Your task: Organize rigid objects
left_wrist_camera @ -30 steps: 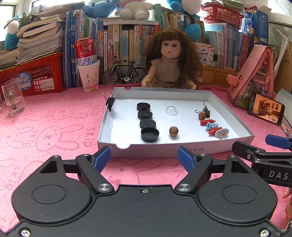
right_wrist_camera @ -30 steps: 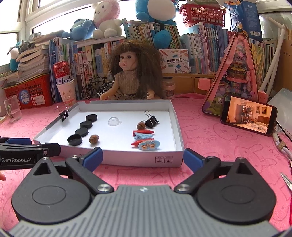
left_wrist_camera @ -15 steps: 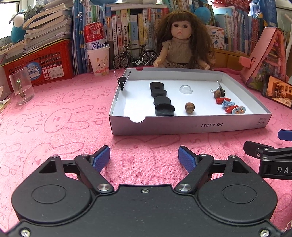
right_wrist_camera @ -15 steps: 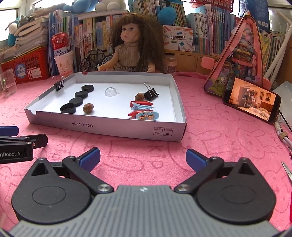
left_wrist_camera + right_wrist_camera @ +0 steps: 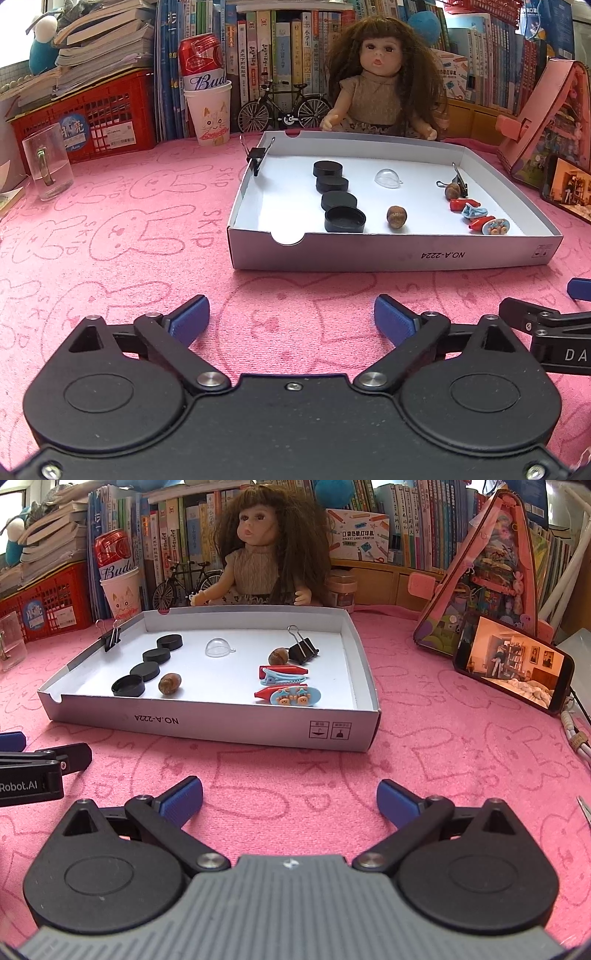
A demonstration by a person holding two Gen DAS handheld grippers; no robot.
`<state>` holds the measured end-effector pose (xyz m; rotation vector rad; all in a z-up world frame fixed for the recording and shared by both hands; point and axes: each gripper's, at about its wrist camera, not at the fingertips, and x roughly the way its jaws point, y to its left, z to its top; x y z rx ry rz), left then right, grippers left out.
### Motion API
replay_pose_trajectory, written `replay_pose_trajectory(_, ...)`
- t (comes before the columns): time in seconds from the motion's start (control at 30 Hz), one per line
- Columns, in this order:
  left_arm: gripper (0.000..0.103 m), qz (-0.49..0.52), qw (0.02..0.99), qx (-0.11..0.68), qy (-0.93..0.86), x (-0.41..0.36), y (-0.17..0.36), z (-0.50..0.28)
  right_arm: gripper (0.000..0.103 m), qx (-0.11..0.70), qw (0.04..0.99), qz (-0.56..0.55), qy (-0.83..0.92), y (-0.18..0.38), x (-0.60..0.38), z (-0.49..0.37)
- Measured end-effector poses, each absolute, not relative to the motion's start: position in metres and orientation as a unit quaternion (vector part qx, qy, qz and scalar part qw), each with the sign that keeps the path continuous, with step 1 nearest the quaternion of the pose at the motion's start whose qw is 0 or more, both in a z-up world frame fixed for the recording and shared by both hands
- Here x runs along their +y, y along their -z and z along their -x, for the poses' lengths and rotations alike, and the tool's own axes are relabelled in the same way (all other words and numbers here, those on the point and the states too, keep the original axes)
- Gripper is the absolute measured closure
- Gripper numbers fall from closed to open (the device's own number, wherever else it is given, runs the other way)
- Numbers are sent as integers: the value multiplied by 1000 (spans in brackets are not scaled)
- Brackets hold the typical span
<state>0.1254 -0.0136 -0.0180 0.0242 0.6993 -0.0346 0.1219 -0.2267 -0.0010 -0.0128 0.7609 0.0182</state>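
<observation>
Lying inside the white box [image 5: 388, 254], four black caps [image 5: 334, 194], two nuts [image 5: 396, 216] and hair clips [image 5: 480, 218] sit beyond both grippers. The left gripper [image 5: 291, 319] has just been widening, empty; the right gripper [image 5: 290, 799] gapes empty.

The pink towel-like cloth [image 5: 122, 236] with rabbit outlines looks soft and a little rough. The shallow white cardboard box lid [image 5: 229, 722] is matt paper. The four round black caps [image 5: 338, 201] look like matt plastic, the clear half-dome [image 5: 219, 647] glossy plastic, and the black binder clip [image 5: 302, 651] has shiny wire handles
</observation>
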Motion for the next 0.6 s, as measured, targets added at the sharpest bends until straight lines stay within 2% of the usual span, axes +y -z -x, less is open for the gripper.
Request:
replay_pose_trajectory(0.13,1,-7,938,347,13,-12,19,-127,0,371,928,6,-9,1,-227,-122)
replay_pose_trajectory(0.6,0,-6,938,347,13,-11,19,-127,0,371,928,6,-9,1,-227,-122)
